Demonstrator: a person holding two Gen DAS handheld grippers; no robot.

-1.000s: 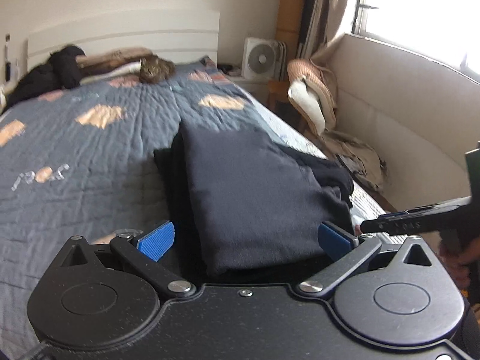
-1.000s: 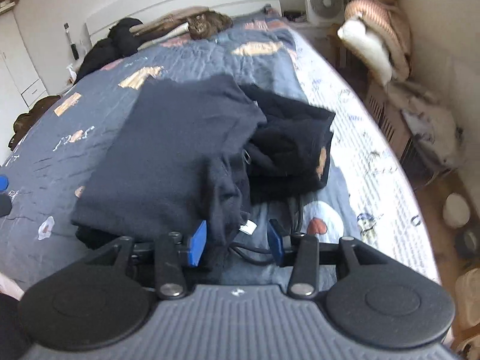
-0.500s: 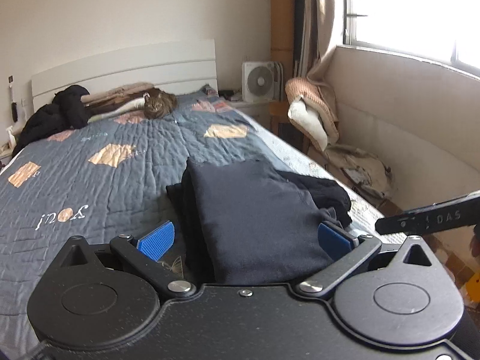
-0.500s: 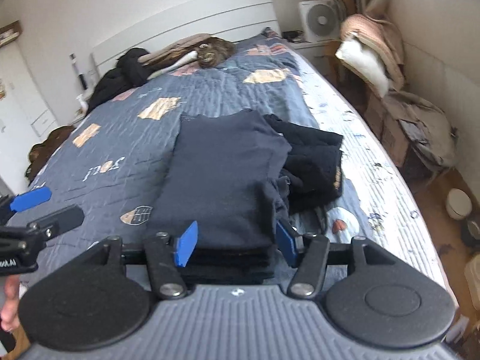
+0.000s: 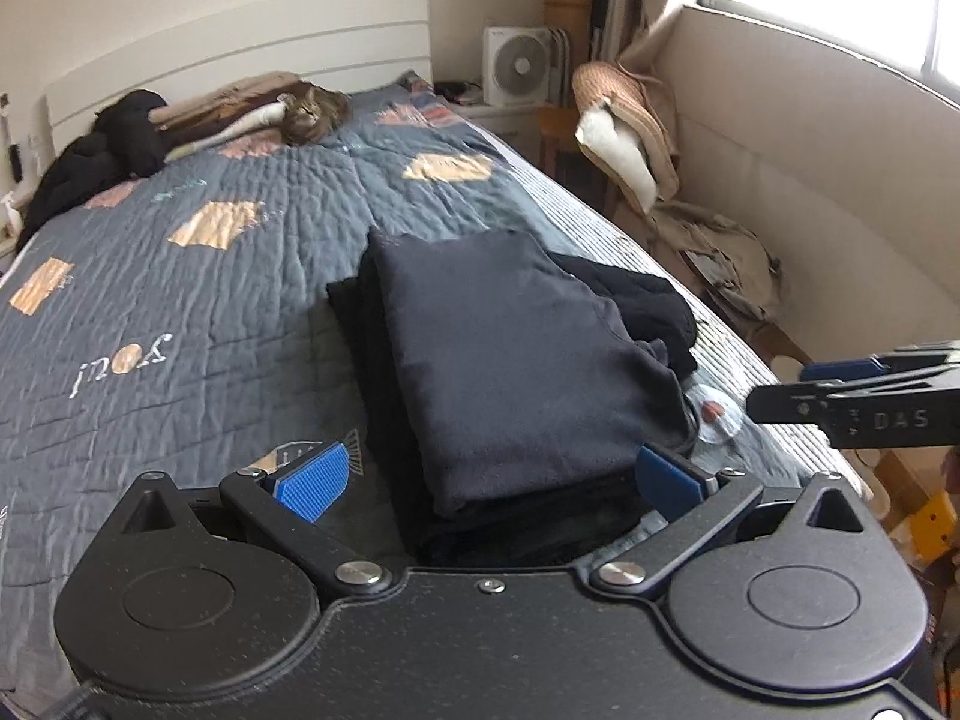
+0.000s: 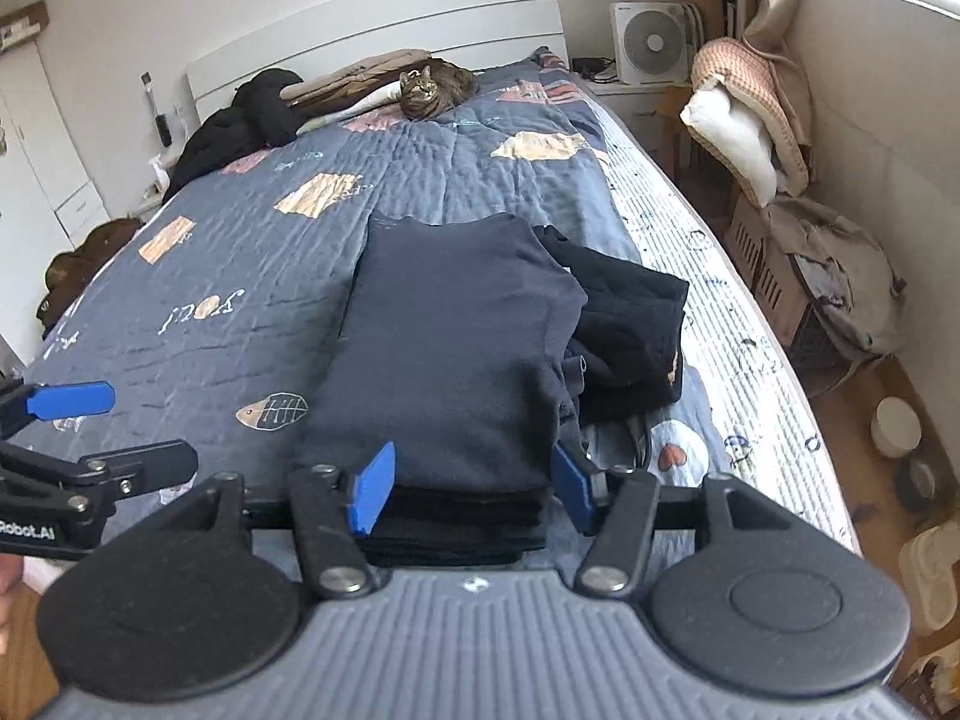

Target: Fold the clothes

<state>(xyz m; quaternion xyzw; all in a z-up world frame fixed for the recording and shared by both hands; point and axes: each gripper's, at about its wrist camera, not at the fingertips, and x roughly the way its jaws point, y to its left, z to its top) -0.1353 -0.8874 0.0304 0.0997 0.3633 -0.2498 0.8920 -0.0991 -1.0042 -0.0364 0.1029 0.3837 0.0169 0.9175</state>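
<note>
**Folded navy garment lies on the stack, both grippers backed off**

Both hand-held grippers have pulled back and up. Navy garment (image 6: 456, 348) lies folded on a dark stack at the bed's (image 6: 252, 252) near edge, long axis running near-to-far. Left hand-held gripper (image 5: 492, 474) and right hand-held gripper (image 6: 474, 486) hover just before it, jaws apart, empty.

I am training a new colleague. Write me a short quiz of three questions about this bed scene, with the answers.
1. True or false: the left tongs grip the folded navy garment.
2. What animal lies near the headboard?
3. On which side of the folded garment is the crumpled black garment: A) window side, B) wardrobe side?

Key: 1 false, both tongs are open and hold nothing. 2 a tabby cat. 3 A.
</note>
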